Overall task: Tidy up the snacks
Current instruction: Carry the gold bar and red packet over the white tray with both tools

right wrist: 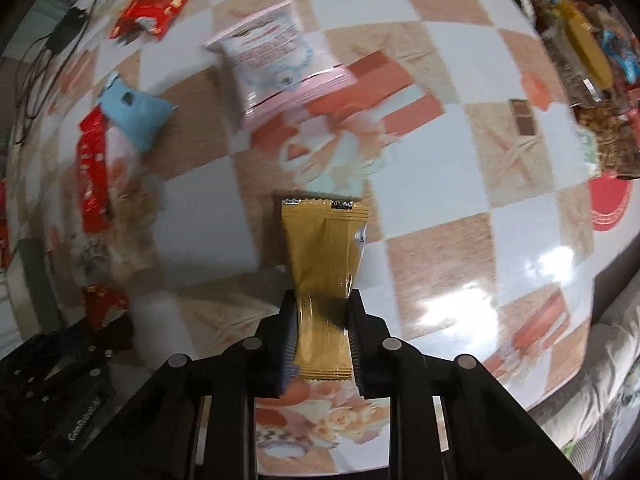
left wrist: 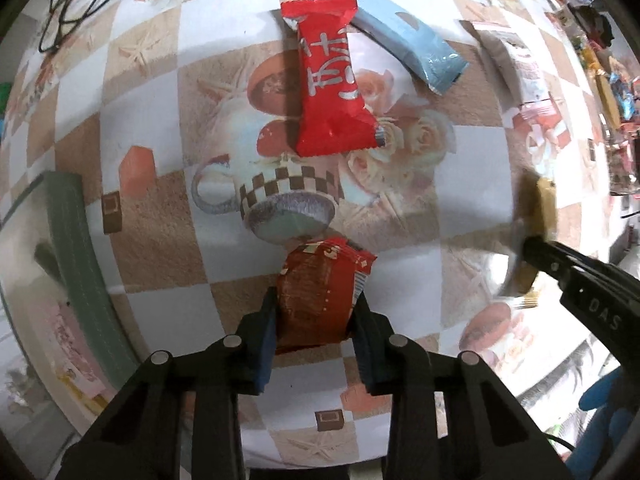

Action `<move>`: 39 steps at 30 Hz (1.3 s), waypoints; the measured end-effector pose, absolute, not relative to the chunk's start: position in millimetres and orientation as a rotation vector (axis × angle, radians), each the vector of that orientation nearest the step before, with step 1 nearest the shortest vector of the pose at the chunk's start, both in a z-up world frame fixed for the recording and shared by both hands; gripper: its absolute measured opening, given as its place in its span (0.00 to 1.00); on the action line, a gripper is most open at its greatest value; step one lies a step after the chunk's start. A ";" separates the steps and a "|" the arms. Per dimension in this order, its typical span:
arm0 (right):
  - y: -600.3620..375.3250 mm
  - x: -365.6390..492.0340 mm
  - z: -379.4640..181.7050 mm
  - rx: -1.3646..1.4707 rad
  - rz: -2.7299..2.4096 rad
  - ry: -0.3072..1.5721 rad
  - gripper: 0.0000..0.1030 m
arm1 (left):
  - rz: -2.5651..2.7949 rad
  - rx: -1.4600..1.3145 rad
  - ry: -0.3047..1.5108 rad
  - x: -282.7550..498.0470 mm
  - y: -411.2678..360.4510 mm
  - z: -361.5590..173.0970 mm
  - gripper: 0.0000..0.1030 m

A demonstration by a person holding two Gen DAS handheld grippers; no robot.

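My left hand-held gripper [left wrist: 316,312] pinches a dark red snack packet [left wrist: 320,292]; my right hand-held gripper [right wrist: 322,336] clamps a gold wafer packet [right wrist: 324,280]. Either glossy wrapper may slip free over the bench [right wrist: 440,152].

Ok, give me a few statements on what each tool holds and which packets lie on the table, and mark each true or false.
1. The right tool is shut on a gold packet. True.
2. The left tool is empty. False: it grips a dark red packet.
3. A bright red packet overlaps a light blue packet on the table. True.
4. The gold packet lies flat on the table. False: it is held between the pads.
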State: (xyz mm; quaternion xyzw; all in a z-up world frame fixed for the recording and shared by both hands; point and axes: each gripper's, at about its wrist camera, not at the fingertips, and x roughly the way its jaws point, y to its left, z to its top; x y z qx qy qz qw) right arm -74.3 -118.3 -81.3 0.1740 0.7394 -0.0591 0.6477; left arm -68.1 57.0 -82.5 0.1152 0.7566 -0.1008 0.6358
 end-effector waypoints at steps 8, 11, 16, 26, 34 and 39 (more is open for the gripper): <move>-95.4 -94.5 -59.6 0.400 -0.039 1.647 0.24 | -0.304 0.236 1.652 -79.6 85.3 -48.3 0.33; -86.7 -101.0 -52.2 0.412 -0.028 1.647 0.24 | -0.312 0.227 1.625 -84.7 88.2 -26.8 0.33; -62.2 -105.3 -35.0 0.387 0.005 1.635 0.24 | -0.300 0.220 1.586 -83.5 108.4 0.5 0.33; 12.5 -88.7 -14.3 0.284 0.107 1.624 0.24 | -0.212 0.152 1.561 -85.6 188.9 3.1 0.33; 59.5 -69.5 -12.2 0.182 0.212 1.611 0.24 | -0.132 0.083 1.537 -96.8 247.4 19.2 0.33; 93.6 -61.5 -6.6 0.118 0.272 1.601 0.24 | -0.080 0.041 1.530 -100.3 279.1 21.9 0.33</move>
